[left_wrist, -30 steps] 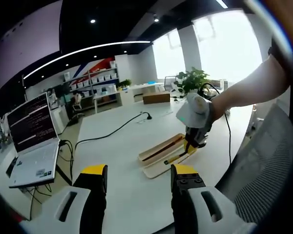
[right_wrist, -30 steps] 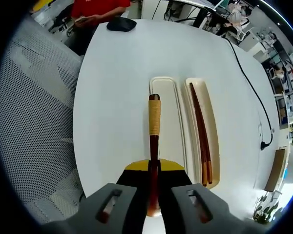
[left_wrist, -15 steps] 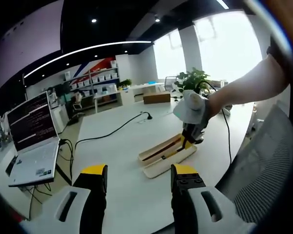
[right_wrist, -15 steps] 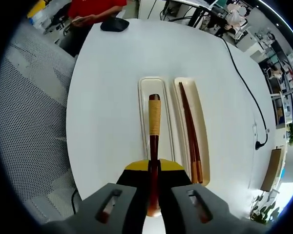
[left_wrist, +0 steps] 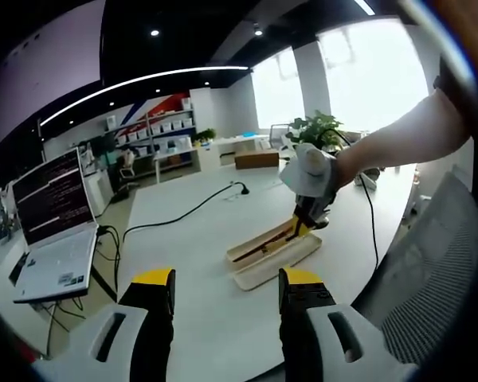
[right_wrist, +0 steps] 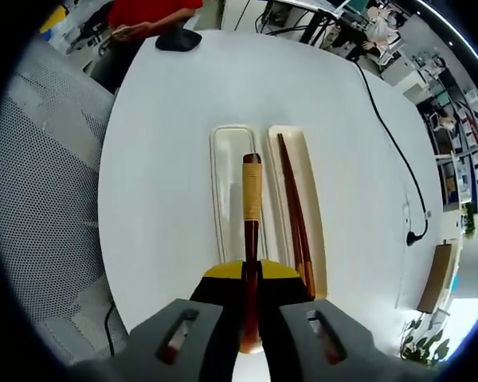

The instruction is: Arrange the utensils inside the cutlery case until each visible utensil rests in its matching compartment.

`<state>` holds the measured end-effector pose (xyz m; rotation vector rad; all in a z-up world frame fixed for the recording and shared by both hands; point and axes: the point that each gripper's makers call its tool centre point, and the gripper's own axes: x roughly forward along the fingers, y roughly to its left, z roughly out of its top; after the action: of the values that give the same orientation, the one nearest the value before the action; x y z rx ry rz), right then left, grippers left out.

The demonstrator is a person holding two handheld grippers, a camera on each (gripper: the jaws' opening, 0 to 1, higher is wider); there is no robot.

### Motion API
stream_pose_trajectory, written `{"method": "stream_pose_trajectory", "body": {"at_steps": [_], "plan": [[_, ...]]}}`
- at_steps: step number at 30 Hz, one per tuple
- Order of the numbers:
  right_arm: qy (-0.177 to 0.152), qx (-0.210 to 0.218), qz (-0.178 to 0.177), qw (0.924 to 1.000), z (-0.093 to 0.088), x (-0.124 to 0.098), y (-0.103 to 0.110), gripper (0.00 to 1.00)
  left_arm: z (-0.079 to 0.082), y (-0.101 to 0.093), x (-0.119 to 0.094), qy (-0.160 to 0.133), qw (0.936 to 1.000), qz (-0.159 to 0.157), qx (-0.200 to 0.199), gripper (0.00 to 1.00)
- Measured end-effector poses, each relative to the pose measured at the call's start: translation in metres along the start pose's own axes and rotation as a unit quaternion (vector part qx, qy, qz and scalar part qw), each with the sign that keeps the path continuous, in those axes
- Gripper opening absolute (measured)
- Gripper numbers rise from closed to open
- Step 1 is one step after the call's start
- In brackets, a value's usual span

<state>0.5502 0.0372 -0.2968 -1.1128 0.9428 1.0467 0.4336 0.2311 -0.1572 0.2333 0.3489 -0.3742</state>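
Note:
A cream cutlery case point(right_wrist: 223, 191) point(left_wrist: 275, 259) with two long compartments lies open on the white table point(right_wrist: 175, 95). A pair of dark brown chopsticks point(right_wrist: 293, 211) rests in its right compartment in the right gripper view. My right gripper point(right_wrist: 250, 314) is shut on a dark wooden utensil point(right_wrist: 251, 215) with a tan wrapped handle, held above the strip between the two compartments. In the left gripper view the right gripper point(left_wrist: 307, 215) hovers over the case's far end. My left gripper point(left_wrist: 223, 290) stands open above the table's near part, with nothing between its jaws.
A laptop point(left_wrist: 52, 239) sits at the table's left edge and a black cable point(left_wrist: 183, 215) runs across the far side. A mesh chair point(left_wrist: 430, 278) stands to the right. In the right gripper view a black object point(right_wrist: 178, 40) and a person in red point(right_wrist: 147, 12) are at the far end.
My right gripper has carried the wooden utensil sideways from over the empty left compartment to over the divider between the two compartments. The left gripper has stayed still.

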Motion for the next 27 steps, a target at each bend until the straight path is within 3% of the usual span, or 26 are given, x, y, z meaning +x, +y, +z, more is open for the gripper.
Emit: {"method": "stream_pose_trajectory", "body": {"at_steps": [27], "plan": [[0.012,-0.026,-0.017,0.9995,0.003,0.008,-0.024,0.01,0.000,0.002,-0.001,0.000,1.0000,0.002,-0.007,0.53]]}}
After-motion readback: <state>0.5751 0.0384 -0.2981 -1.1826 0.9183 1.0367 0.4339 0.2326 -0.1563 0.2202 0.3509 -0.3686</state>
